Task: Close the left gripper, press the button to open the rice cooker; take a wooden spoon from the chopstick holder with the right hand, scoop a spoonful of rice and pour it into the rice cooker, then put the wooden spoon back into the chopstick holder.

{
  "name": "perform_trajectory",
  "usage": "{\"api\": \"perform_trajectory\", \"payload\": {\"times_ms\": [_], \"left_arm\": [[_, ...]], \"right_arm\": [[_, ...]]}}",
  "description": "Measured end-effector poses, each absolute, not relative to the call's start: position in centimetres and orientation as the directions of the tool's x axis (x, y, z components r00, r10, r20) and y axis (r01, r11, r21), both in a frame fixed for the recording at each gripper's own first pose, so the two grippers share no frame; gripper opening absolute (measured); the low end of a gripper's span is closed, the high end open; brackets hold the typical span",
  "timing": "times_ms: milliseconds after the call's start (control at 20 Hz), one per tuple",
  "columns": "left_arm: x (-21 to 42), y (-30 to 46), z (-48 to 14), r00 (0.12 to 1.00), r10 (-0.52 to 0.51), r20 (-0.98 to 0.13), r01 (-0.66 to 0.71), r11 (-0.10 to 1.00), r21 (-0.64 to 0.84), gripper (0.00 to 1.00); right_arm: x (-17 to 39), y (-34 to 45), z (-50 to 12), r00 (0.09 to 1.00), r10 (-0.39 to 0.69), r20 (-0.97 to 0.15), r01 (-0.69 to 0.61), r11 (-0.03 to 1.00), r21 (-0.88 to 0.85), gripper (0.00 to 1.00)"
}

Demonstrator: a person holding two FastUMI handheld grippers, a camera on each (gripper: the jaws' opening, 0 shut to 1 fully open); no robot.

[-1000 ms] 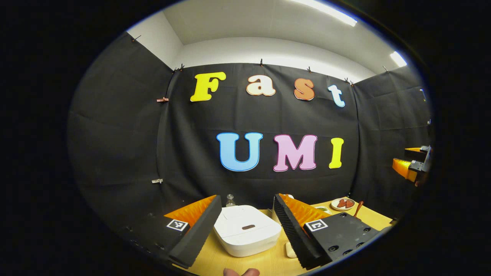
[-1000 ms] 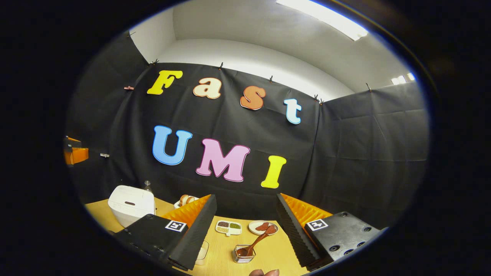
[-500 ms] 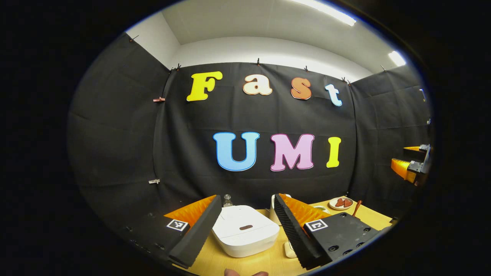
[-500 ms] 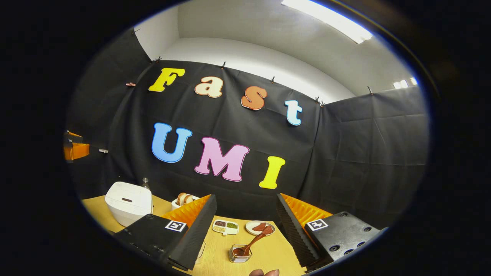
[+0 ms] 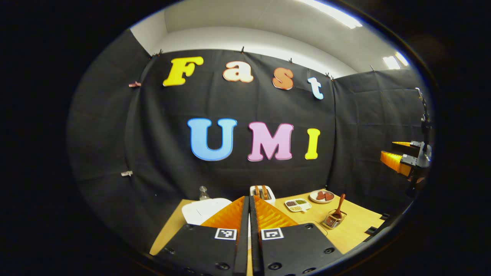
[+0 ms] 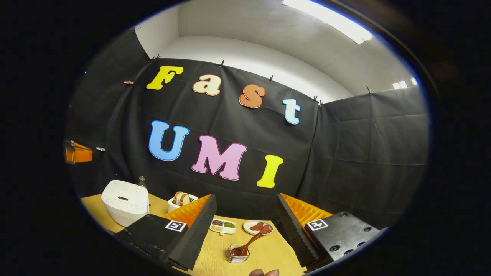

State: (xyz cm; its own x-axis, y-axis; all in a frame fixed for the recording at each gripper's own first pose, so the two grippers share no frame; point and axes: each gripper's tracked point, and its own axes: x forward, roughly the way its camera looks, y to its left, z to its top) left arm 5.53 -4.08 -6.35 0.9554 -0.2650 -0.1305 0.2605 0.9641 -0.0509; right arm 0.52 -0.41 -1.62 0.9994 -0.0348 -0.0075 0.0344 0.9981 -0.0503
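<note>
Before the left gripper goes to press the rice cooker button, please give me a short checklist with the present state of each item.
1. Left gripper fingers together: ok.
2. Rice cooker lid down: ok, it looks closed.
3. Button on the lid in sight: ok in the right gripper view.
4. Left gripper aimed at the button: cannot tell; its fingers cover most of the cooker.
5. Right gripper open: ok.
6. Wooden spoon in the chopstick holder: ok.

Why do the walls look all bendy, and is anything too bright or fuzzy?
In the left gripper view the fisheye lens bows the wall seams, and the ceiling light strip is blown out white; the rice cooker looks sharp enough. In the right gripper view the wall curves too, the ceiling light glares, and the wooden spoon is small but clear.
</note>
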Motion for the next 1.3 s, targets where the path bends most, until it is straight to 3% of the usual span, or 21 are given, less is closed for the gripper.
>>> {"api": "perform_trajectory", "payload": {"times_ms": [300, 550, 750, 1300], "left_arm": [[12.1, -1.6, -11.0, 0.906, -0.34, -0.253, 0.319, 0.94, -0.122, 0.07], [17.7, -0.4, -18.5, 0.748, -0.401, -0.529, 0.417, 0.904, -0.096, 0.07], [20.4, 0.2, -22.2, 0.634, -0.41, -0.656, 0.479, 0.874, -0.084, 0.06], [20.9, 0.4, -27.3, 0.459, -0.362, -0.811, 0.565, 0.824, -0.048, 0.07]], "right_arm": [[-0.4, -2.5, -3.1, 0.994, -0.101, -0.043, 0.098, 0.993, -0.073, 0.98], [-1.3, -4.1, -4.5, 0.986, -0.15, -0.078, 0.143, 0.986, -0.085, 0.98], [-1.9, -5.0, -5.0, 0.979, -0.182, -0.096, 0.172, 0.98, -0.101, 0.97], [-3.4, -6.5, -6.3, 0.959, -0.248, -0.138, 0.234, 0.966, -0.106, 0.97]]}}
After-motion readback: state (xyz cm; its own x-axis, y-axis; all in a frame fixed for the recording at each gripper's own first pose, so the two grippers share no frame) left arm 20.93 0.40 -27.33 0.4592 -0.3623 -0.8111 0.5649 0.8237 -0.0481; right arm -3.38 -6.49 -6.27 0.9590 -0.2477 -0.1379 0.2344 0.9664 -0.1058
